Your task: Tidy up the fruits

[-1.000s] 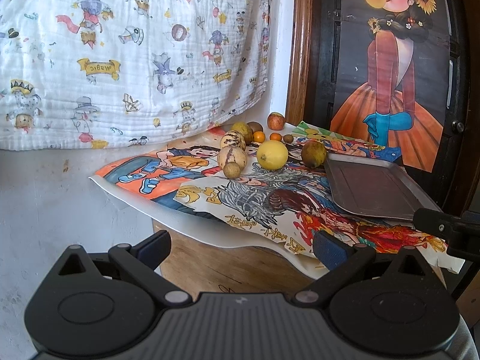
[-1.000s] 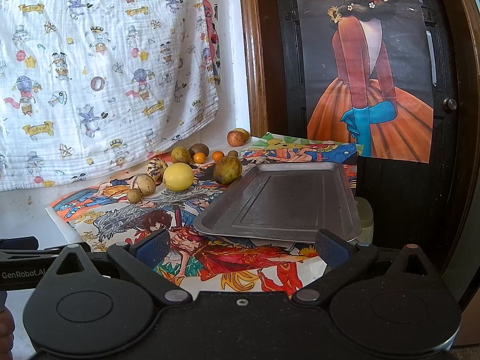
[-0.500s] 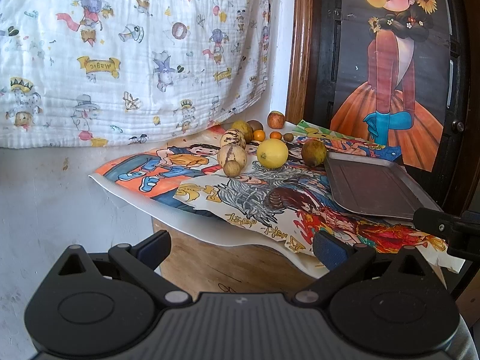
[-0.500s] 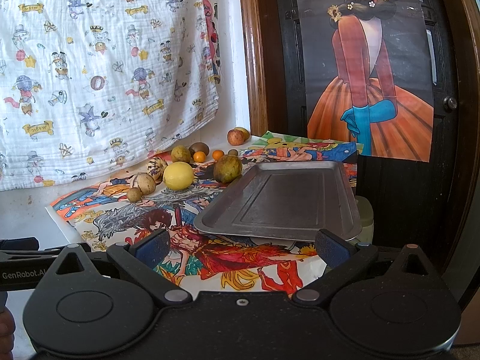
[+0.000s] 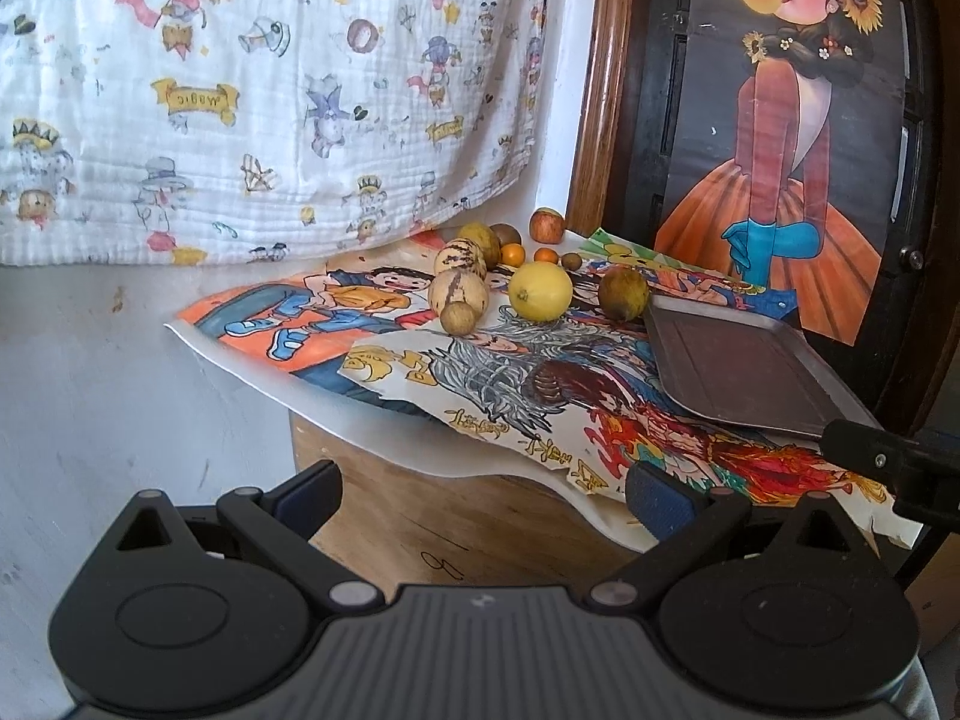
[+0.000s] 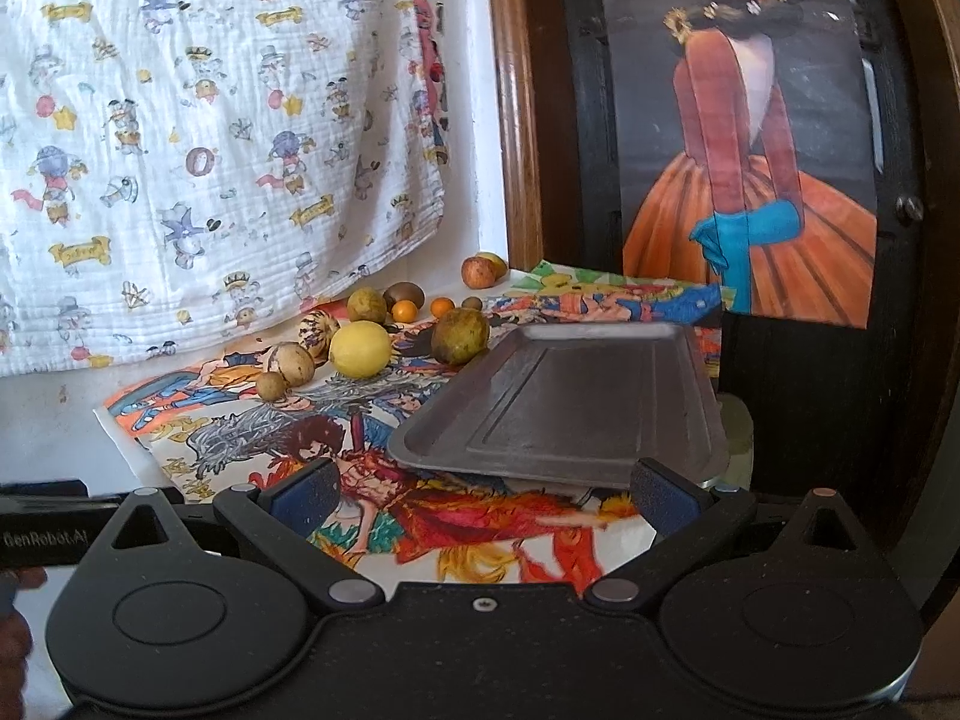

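1. Both the left gripper [image 5: 483, 489] and right gripper [image 6: 486, 495] hover with fingers spread, grasping nothing.
2. Fruits, including the round yellow lemon [image 6: 360, 348], cluster beside the empty grey metal tray [image 6: 564, 402], on its far-left side.
3. Approach the lemon squarely, centring the fingers around it, since round fruit probably rolls.

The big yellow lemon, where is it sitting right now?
In the right wrist view the yellow lemon lies on the cartoon posters, left of the metal tray, between a striped tan fruit and a green-brown fruit.
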### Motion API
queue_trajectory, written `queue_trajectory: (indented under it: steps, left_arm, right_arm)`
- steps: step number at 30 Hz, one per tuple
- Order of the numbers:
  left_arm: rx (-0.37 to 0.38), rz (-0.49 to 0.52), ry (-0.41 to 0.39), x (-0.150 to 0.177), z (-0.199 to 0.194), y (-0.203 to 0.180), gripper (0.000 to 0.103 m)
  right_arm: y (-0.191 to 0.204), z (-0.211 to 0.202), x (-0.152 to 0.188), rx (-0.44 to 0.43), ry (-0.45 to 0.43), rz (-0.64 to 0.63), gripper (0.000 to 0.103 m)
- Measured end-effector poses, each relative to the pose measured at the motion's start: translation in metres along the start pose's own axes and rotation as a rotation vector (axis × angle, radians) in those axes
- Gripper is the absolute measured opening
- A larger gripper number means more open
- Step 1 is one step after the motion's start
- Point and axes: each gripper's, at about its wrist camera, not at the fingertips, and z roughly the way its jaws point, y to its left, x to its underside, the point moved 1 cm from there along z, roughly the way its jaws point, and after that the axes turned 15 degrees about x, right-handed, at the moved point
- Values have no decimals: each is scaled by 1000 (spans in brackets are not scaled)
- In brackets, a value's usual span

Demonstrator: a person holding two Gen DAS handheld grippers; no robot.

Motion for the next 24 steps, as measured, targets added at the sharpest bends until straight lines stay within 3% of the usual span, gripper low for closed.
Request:
queue_trajectory:
  steps: [11, 24]
  left_arm:
    - [-17, -66, -2, -12, 10, 29, 103]
    - [31, -27, -24, -62, 34, 53, 103]
  right_arm:
    - [-9, 19, -3, -100, 43, -84, 102]
    - [-9, 61, -88, -239, 30, -264, 102]
